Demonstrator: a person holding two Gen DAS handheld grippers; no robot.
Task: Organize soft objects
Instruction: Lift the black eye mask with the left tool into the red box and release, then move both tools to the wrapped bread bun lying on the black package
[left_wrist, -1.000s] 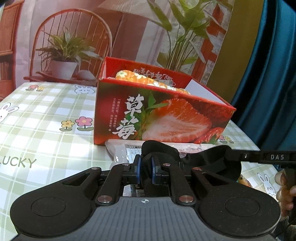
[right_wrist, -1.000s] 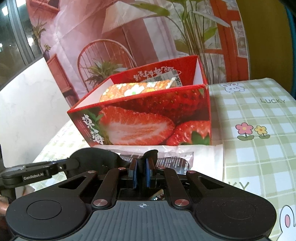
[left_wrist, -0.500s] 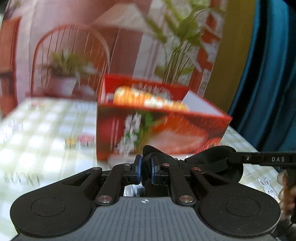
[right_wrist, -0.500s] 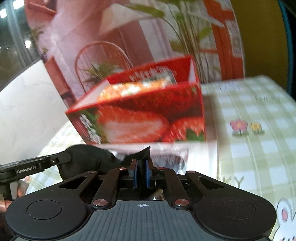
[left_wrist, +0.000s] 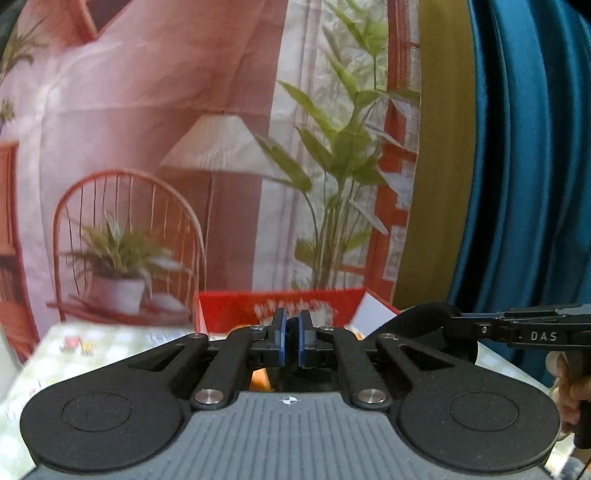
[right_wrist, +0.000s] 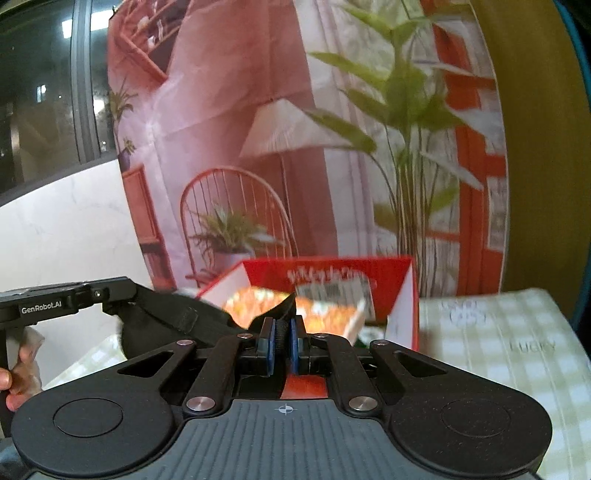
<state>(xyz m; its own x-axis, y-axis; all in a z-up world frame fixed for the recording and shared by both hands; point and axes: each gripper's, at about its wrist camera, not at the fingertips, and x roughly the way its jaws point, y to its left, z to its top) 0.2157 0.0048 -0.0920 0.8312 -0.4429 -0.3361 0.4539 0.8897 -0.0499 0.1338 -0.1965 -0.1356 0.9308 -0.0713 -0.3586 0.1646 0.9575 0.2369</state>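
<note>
Left wrist view: our left gripper (left_wrist: 291, 341) has its fingers clamped on a black cloth (left_wrist: 424, 325), which stretches right to our right gripper (left_wrist: 532, 334), marked "DAS". In the right wrist view, the right gripper (right_wrist: 282, 341) likewise pinches the cloth (right_wrist: 177, 321); the left one reads "GenRobot.AI". The cloth hangs above the red box (right_wrist: 399, 280); "LUCKY" shows on the tablecloth (right_wrist: 517, 332).

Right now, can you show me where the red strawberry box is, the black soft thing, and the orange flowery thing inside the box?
red strawberry box (right_wrist: 400, 273): right wrist view, inner red back wall.
black soft thing (right_wrist: 173, 321): right wrist view, its strap, stretched between both hand-held grippers.
orange flowery thing (right_wrist: 325, 317): right wrist view, top surface inside the box.
</note>
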